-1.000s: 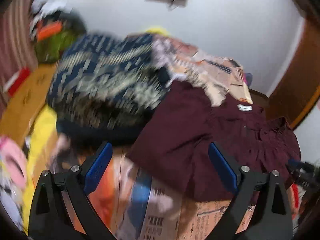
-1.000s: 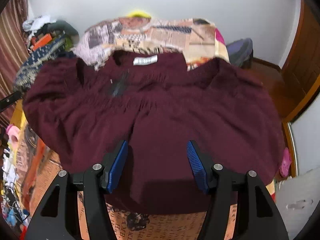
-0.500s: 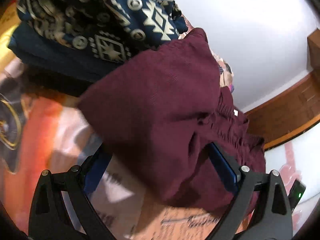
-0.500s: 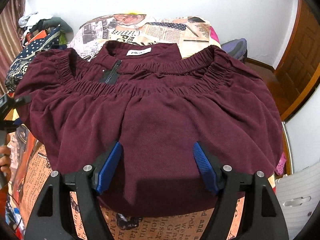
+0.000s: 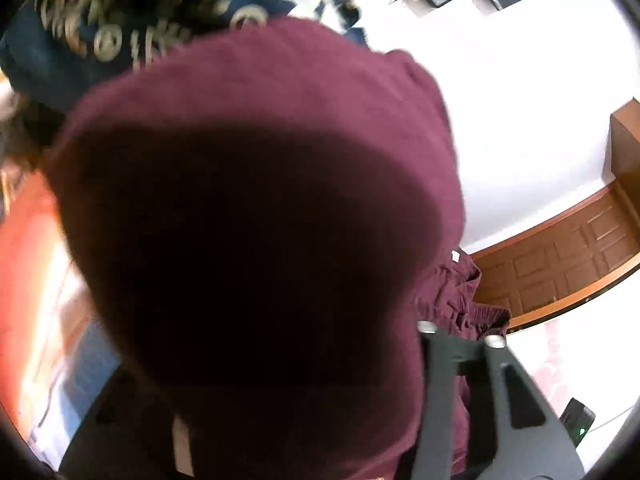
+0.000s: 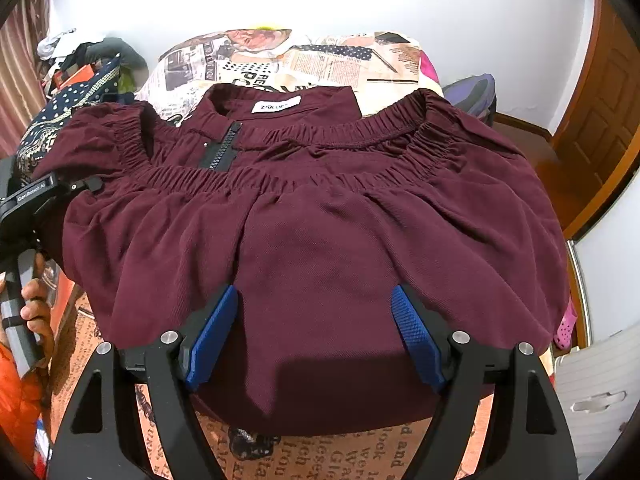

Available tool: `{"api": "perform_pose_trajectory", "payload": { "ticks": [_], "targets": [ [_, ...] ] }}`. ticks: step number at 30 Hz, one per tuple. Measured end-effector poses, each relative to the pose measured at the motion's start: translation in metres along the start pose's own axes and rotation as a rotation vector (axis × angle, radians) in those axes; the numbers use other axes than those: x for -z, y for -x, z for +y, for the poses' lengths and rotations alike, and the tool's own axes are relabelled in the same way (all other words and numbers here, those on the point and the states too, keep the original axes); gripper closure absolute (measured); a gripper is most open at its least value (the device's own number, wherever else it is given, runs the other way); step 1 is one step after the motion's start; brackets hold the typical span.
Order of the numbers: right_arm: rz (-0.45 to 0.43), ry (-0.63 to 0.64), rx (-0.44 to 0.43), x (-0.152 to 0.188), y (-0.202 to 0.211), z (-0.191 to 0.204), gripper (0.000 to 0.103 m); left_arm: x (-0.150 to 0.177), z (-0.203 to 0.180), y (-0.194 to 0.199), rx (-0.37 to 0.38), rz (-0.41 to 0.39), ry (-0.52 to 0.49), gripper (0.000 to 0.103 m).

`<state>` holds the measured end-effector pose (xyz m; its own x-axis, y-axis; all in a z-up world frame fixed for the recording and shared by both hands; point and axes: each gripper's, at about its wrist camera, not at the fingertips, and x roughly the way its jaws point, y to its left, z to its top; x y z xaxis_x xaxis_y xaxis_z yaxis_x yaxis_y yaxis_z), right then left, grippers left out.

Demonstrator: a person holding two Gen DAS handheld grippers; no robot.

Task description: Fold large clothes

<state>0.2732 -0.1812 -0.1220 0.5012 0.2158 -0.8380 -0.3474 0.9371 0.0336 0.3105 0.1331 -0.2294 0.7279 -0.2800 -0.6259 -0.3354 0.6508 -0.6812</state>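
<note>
A maroon garment (image 6: 320, 220) with elastic gathers, a black zipper (image 6: 222, 148) and a white label (image 6: 276, 105) lies spread on the newspaper-print bed cover (image 6: 256, 56). My right gripper (image 6: 314, 334) is open, its blue pads either side of the garment's near hem. In the left wrist view the maroon cloth (image 5: 248, 216) fills the frame and covers the left gripper's pads; only one black finger arm (image 5: 472, 392) shows. In the right wrist view the left gripper body (image 6: 36, 196) sits at the garment's left edge.
A navy patterned blanket (image 6: 60, 120) lies at the left, also in the left wrist view (image 5: 120, 20). A clothes pile (image 6: 76, 56) is behind it. A wooden door (image 6: 600, 112) is at the right, a white case (image 6: 596, 392) at lower right.
My left gripper has pushed in against the garment's left side until cloth covers its view. My right gripper has come closer to the near hem and stays open.
</note>
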Motion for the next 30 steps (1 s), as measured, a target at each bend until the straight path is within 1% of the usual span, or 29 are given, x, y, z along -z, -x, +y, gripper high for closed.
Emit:
{"api": "perform_pose_trajectory", "payload": {
  "ticks": [3,6,9,11,13,15,17,19,22,24,26,27,30],
  "targets": [
    [0.001,0.0,0.001,-0.003,0.004,-0.002,0.027,0.0,-0.015,0.015,0.035,-0.018,-0.033,0.076],
    [-0.017,0.008,0.01,-0.007,0.013,-0.003,0.027,-0.001,-0.039,0.033,0.059,-0.041,-0.086,0.079],
    [-0.057,0.007,0.0,-0.016,0.028,-0.005,0.027,-0.003,-0.07,0.053,0.094,-0.071,-0.141,0.081],
    [-0.095,-0.006,-0.038,-0.025,0.041,-0.006,0.027,-0.009,-0.09,0.067,0.138,-0.081,-0.168,0.081],
    [-0.117,-0.023,-0.085,-0.035,0.049,-0.005,0.027,-0.017,-0.106,0.075,0.164,-0.083,-0.187,0.082],
    [-0.116,-0.022,-0.114,-0.044,0.052,0.001,0.027,-0.024,-0.124,0.085,0.169,-0.101,-0.224,0.082],
    [-0.128,0.004,-0.143,-0.054,0.053,0.016,0.027,-0.032,-0.141,0.098,0.151,-0.132,-0.269,0.082],
    [-0.128,0.028,-0.17,-0.06,0.051,0.031,0.027,-0.038,-0.155,0.111,0.119,-0.176,-0.311,0.082],
    [-0.087,0.051,-0.231,-0.066,0.031,0.061,0.027,-0.043,-0.169,0.122,0.06,-0.242,-0.36,0.082],
    [-0.051,0.057,-0.269,-0.063,0.014,0.079,0.027,-0.045,-0.175,0.122,0.024,-0.267,-0.383,0.082],
    [-0.01,0.072,-0.291,-0.059,-0.009,0.099,0.027,-0.044,-0.174,0.119,-0.025,-0.276,-0.41,0.082],
    [0.008,0.086,-0.296,-0.056,-0.017,0.106,0.027,-0.051,-0.173,0.112,-0.044,-0.273,-0.419,0.082],
    [0.09,0.132,-0.303,-0.052,-0.047,0.121,0.027,-0.048,-0.17,0.084,-0.093,-0.227,-0.443,0.082]
  ]
}}
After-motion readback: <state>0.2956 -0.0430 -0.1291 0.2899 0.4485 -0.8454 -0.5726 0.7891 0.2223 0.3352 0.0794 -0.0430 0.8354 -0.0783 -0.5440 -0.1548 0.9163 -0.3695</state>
